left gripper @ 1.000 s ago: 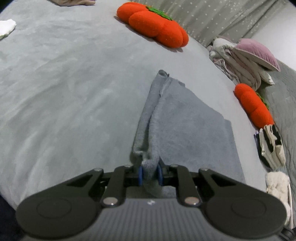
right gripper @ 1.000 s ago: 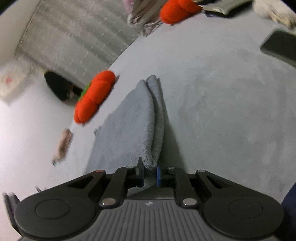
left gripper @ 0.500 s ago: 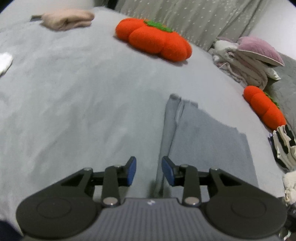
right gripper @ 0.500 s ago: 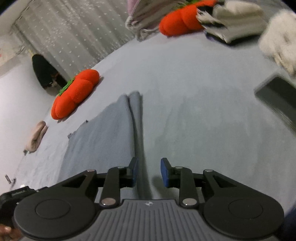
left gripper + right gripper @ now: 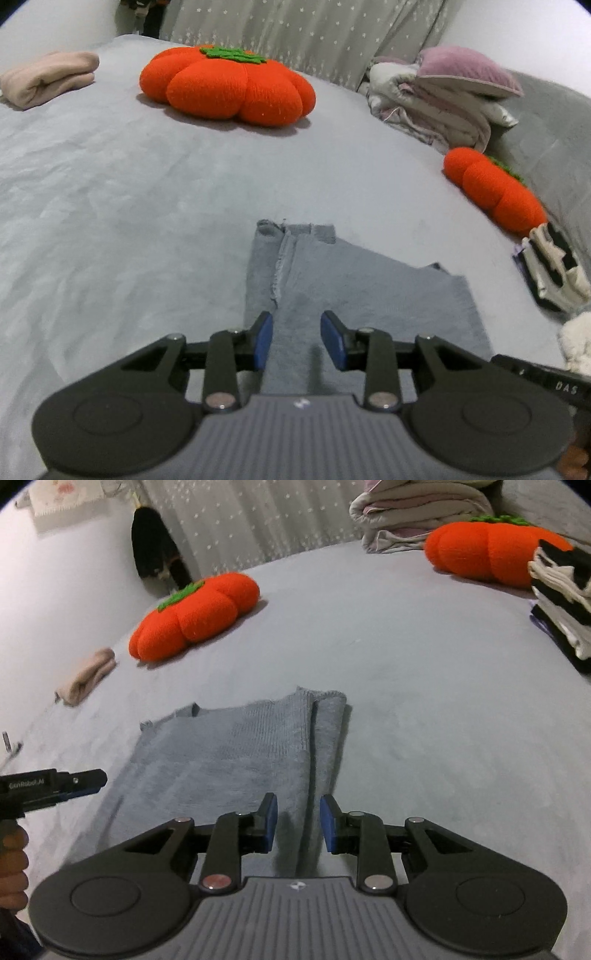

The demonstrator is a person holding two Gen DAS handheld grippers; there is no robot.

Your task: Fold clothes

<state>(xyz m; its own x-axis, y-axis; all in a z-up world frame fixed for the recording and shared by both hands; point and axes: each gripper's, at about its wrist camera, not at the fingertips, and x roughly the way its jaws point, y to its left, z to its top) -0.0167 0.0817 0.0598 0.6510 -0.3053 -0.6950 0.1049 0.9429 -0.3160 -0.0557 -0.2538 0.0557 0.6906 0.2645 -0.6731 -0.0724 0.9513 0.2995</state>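
Nearest in the left wrist view, the left gripper (image 5: pixel 296 341) has its 2 blue-padded fingers (image 5: pixel 263 341) spread apart and pinches nothing. It hangs over the near part of a folded grey knit garment (image 5: pixel 354 291). In the right wrist view the right gripper (image 5: pixel 298 823) is spread in the same way, also empty, over the near end of the same garment (image 5: pixel 229 760). At the left edge of this view the tip of the other gripper shows, held by a hand (image 5: pixel 13 864).

The garment lies flat on the grey bedspread (image 5: pixel 110 229), about in the middle of the bed. It is folded, with a narrow doubled strip along 1 long side (left side in the left wrist view, right side in the right wrist view) and a rough hem at the far end.

Farther on, an orange pumpkin cushion (image 5: pixel 227 88) with a green top rests on the bedspread, well apart from the garment. A folded beige cloth (image 5: pixel 48 79) lies near the far left edge of the bed. Toward the right edge there is a second pumpkin cushion (image 5: pixel 495 192), and just beside it a folded black-and-white garment (image 5: pixel 554 269). Something white and fluffy (image 5: pixel 576 339) is near the right edge, too little of it shows to tell what.

At the far side a pile of folded bedding (image 5: pixel 436 103) with a purple pillow (image 5: pixel 465 66) on top lies before a grey curtain (image 5: pixel 303 33) with small white marks.
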